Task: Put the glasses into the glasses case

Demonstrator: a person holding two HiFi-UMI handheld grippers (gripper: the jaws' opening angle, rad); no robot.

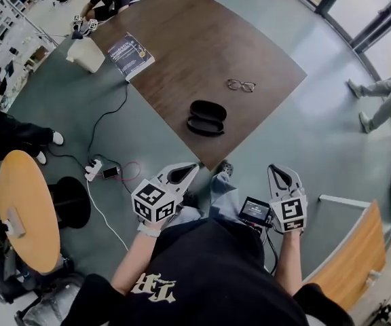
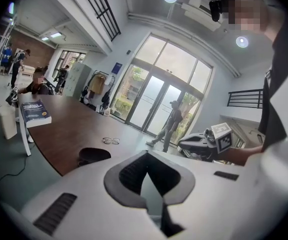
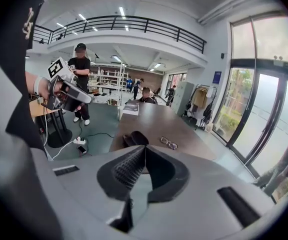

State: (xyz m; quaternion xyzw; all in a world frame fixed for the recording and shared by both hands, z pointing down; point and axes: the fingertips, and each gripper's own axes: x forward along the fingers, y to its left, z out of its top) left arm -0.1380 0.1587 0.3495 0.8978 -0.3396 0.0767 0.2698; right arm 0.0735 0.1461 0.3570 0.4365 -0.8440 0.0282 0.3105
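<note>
Head view, looking down over my own arms: two claws, one pair of glasses, one glasses case, one book.

My left claw [image 1: 194, 168] and right claw [image 1: 272, 169] are both held low near my body, over the floor and short of the table. Each has its jaws pressed together with nothing between them.

The glasses [image 1: 241, 85] lie on the brown table [image 1: 202, 32] at about 11 o'clock from my right claw, well apart from it. Their long axis runs roughly 9 to 3 o'clock. I cannot tell which way the lenses face.

The black case [image 1: 206, 118] lies open near the table's closest corner, at 7 o'clock from the glasses and not touching them – its long axis also runs about 9 to 3.

The book [image 1: 130, 55] overhangs the table's far left edge.
</note>
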